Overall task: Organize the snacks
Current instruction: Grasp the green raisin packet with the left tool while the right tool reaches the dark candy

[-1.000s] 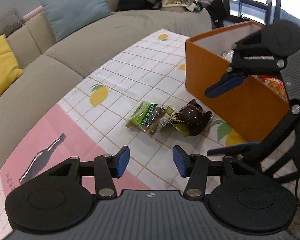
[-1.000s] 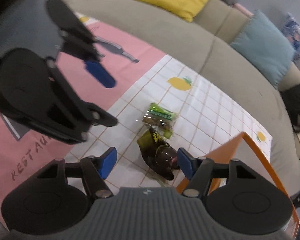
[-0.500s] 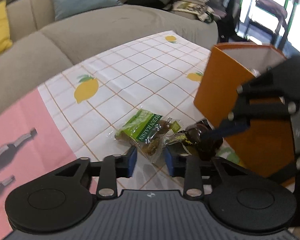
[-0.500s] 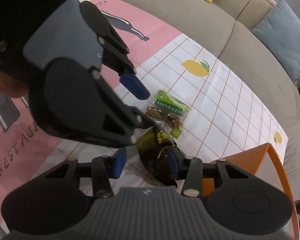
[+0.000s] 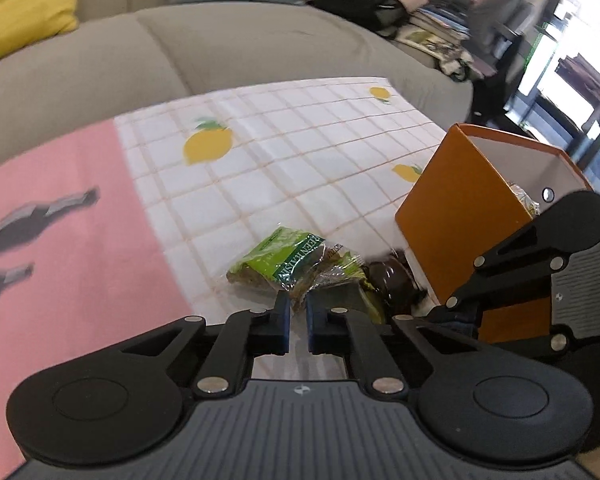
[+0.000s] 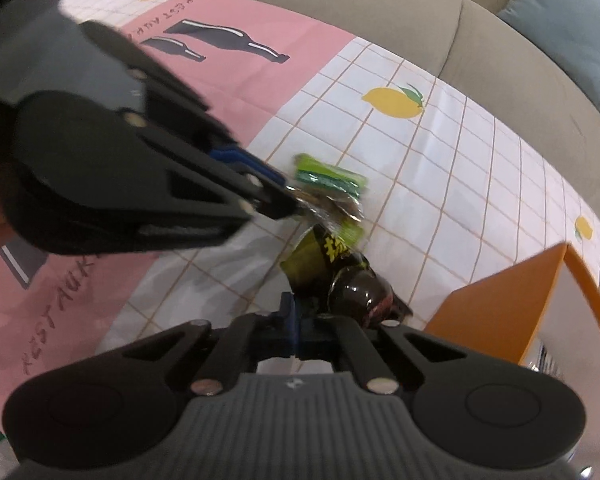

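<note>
A green raisin packet (image 5: 288, 264) lies on the tablecloth, with a dark brown snack packet (image 5: 392, 282) just right of it, against the orange box (image 5: 460, 224). My left gripper (image 5: 297, 314) is shut on the near edge of the raisin packet; it shows so in the right wrist view (image 6: 290, 196) too, on the packet (image 6: 328, 182). My right gripper (image 6: 300, 320) is shut on the near edge of the dark packet (image 6: 340, 276). The right gripper's body shows in the left wrist view at the right, its fingertips hidden.
The orange box (image 6: 512, 296) holds other snacks and stands at the table's right. A lemon-and-pink printed cloth (image 5: 260, 176) covers the table. A grey sofa (image 5: 180, 52) with yellow and blue cushions curves behind it.
Both grippers have moved down and forward to the packets and closed: the left on the raisin packet, the right on the dark packet.
</note>
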`<state>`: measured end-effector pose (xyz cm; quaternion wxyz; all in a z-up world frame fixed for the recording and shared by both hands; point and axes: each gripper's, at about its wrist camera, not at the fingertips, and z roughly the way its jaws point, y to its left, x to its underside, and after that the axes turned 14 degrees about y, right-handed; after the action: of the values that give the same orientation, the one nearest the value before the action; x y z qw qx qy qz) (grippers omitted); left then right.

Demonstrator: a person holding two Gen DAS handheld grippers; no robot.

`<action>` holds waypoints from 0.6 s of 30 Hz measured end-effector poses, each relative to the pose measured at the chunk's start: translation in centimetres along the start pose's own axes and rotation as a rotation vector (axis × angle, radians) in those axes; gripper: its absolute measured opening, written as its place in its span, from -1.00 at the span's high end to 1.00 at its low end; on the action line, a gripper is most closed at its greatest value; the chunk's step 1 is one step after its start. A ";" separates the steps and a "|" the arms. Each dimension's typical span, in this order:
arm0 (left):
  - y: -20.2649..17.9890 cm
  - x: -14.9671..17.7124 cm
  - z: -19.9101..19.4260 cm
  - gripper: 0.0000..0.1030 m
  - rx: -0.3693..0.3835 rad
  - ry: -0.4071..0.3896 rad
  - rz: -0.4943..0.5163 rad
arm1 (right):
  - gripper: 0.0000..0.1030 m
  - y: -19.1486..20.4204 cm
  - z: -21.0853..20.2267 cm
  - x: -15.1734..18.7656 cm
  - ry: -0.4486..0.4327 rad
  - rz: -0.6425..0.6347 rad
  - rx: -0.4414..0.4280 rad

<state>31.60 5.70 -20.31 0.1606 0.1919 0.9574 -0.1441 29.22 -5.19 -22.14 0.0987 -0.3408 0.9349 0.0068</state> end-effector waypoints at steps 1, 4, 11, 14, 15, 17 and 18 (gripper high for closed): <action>0.0 0.7 -0.4 0.90 -0.003 0.005 -0.022 | 1.00 0.2 -0.2 0.3 -0.005 0.016 -0.019; -0.2 3.0 -1.9 0.90 -0.037 0.014 -0.085 | 1.00 1.5 -0.9 1.3 -0.023 0.048 -0.063; -0.8 9.4 -4.4 0.91 -0.057 0.047 -0.267 | 1.00 7.5 -2.3 5.1 -0.097 0.070 -0.153; -1.4 11.8 -5.5 0.91 -0.046 0.073 -0.325 | 1.00 9.9 -2.6 7.4 -0.113 0.081 -0.149; -1.8 12.4 -5.7 0.91 -0.045 0.078 -0.332 | 1.00 10.4 -2.6 8.0 -0.116 0.090 -0.143; -2.9 13.5 -6.1 0.91 -0.060 0.088 -0.319 | 1.00 11.2 -2.9 9.6 -0.123 0.119 -0.141; -3.5 14.0 -6.2 0.91 -0.070 0.094 -0.312 | 1.00 11.3 -3.0 10.2 -0.123 0.138 -0.148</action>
<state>16.33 9.23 -19.02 0.0979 0.0415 0.9864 -0.1249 13.85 -3.25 -21.72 0.1298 -0.2809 0.9453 0.1037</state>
